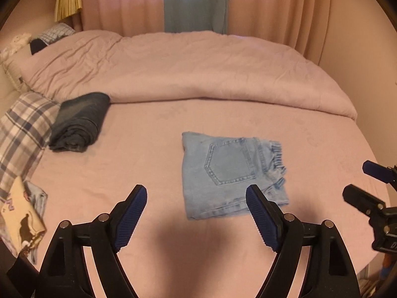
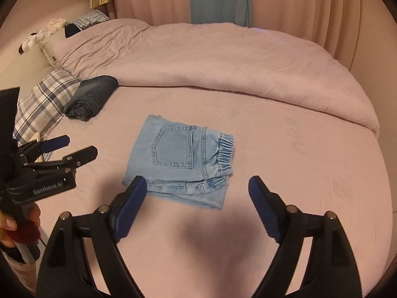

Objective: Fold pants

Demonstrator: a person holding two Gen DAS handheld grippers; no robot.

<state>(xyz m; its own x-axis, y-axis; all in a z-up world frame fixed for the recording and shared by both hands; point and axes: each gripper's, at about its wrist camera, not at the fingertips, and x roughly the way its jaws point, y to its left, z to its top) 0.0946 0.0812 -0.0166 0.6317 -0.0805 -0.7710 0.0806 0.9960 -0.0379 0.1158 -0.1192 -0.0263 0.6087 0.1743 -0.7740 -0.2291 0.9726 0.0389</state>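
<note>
Light blue denim pants (image 1: 230,173) lie folded into a compact square on the pink bed sheet (image 1: 148,164), back pocket up and elastic waistband to the right. The right wrist view shows the same folded pants (image 2: 178,161). My left gripper (image 1: 196,193) hovers above the sheet just left of the pants' near edge, open, with nothing between its fingers. My right gripper (image 2: 197,186) hangs over the near edge of the pants, also open and empty. The right gripper (image 1: 359,181) shows at the right edge of the left view, and the left gripper (image 2: 74,146) at the left edge of the right view.
Folded dark jeans (image 1: 79,121) sit at the left by a plaid pillow (image 1: 22,129). A pink duvet (image 1: 188,72) is bunched across the far half of the bed. Printed cloth (image 1: 22,218) lies at the near left. Curtains (image 1: 193,2) hang behind. A hand (image 2: 10,223) grips the left tool.
</note>
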